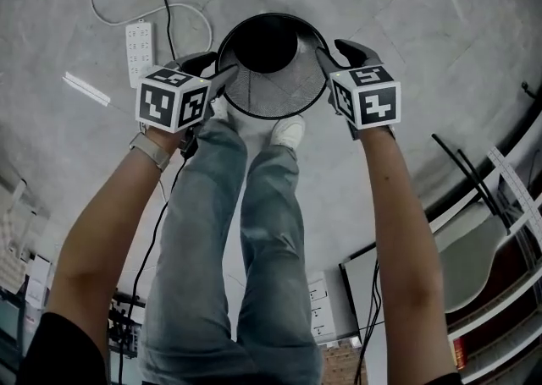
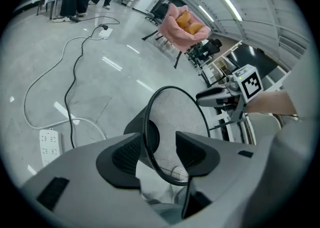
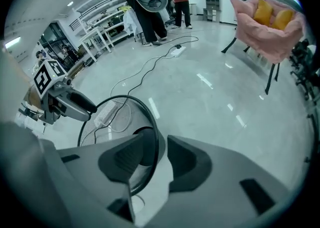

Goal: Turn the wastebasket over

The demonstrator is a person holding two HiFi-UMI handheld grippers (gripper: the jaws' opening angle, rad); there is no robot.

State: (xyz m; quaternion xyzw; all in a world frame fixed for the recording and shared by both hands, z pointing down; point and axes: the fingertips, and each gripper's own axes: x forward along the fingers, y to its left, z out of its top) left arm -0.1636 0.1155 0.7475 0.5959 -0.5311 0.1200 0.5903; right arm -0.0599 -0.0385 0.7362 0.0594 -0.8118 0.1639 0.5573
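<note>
The wastebasket (image 1: 279,91) is standing mouth-up on the floor (image 1: 406,28), with the person's shoes (image 1: 288,131) just at its near side, so the task is only reaching the grasping step. The left gripper (image 1: 222,70) and right gripper (image 1: 329,53) are sitting at opposite sides of the wastebasket, jaws released and straddling its wire rim without pinching it. Next, both are likely needing to clench on that rim, then lift and tip together. The wastebasket's footing is lying out of sight beneath its mesh wall
</note>
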